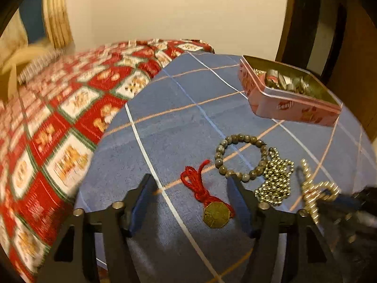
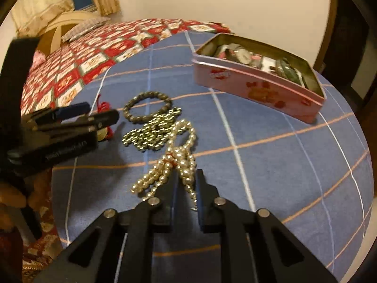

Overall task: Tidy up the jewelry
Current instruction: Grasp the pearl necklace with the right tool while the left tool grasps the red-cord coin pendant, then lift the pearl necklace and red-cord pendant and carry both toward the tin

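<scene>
On the blue checked cloth lie a red cord with a brass octagonal pendant [image 1: 215, 214], a grey bead bracelet [image 1: 241, 156], a heap of gold ball chain [image 1: 274, 181] and a pearl necklace [image 1: 315, 192]. My left gripper [image 1: 189, 181] is open, its fingers either side of the red cord. My right gripper [image 2: 187, 176] is closed on a strand of the pearl necklace [image 2: 179, 155]. The bracelet [image 2: 147, 106] and ball chain [image 2: 153, 132] lie just beyond it. The left gripper [image 2: 99, 115] shows at the left of the right wrist view.
An open pink tin [image 1: 289, 103] holding watches and trinkets stands at the far right of the cloth; it also shows in the right wrist view [image 2: 256, 89]. A red patterned bedspread [image 1: 59, 118] lies to the left. A dark wooden chair [image 1: 313, 28] stands behind the tin.
</scene>
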### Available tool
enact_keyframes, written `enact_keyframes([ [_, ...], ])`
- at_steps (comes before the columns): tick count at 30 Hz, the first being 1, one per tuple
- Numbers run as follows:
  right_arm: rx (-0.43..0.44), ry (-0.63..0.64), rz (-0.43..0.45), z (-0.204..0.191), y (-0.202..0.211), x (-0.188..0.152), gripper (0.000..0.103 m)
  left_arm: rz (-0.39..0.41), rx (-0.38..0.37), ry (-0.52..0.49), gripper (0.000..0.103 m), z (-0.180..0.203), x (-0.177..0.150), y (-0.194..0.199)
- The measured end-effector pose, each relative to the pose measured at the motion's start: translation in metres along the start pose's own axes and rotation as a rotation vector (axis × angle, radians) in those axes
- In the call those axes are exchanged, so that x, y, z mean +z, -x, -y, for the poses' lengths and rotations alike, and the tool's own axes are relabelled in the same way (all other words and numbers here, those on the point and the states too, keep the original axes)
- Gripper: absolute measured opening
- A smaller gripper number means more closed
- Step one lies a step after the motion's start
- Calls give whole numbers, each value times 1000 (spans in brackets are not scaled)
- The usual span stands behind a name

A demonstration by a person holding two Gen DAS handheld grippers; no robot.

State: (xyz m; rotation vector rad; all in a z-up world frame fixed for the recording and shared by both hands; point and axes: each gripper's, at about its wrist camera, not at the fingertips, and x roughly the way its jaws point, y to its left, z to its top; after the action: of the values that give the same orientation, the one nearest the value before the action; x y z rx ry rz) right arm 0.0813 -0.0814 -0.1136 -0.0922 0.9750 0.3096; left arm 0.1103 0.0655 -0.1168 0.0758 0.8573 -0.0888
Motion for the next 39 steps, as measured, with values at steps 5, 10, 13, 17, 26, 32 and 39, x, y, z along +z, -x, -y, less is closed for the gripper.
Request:
enact_keyframes([
  [5, -27, -99, 62, 14, 14, 3, 36, 20, 20, -30, 23, -4, -2, 2],
  [10, -33, -105, 87, 7, 22, 8, 61, 50, -88, 81, 0, -23, -4, 8],
  [13, -33, -117, 57, 3, 14, 8, 61, 110, -134, 118, 0, -27, -5, 21],
  [17, 1, -202, 6, 9, -1, 3, 61, 184, -146, 103, 0, -30, -4, 44],
  [26, -51, -111, 23, -12, -15, 16, 60, 238, -151, 120, 0, -40, 7, 63],
  [32, -60, -57, 13, -3, -9, 11, 16, 173, -181, 86, 1, -44, 1, 54],
  [39, -49, -134, 42, 19, 6, 1, 16, 52, -159, -1, 4, -35, -19, 29],
])
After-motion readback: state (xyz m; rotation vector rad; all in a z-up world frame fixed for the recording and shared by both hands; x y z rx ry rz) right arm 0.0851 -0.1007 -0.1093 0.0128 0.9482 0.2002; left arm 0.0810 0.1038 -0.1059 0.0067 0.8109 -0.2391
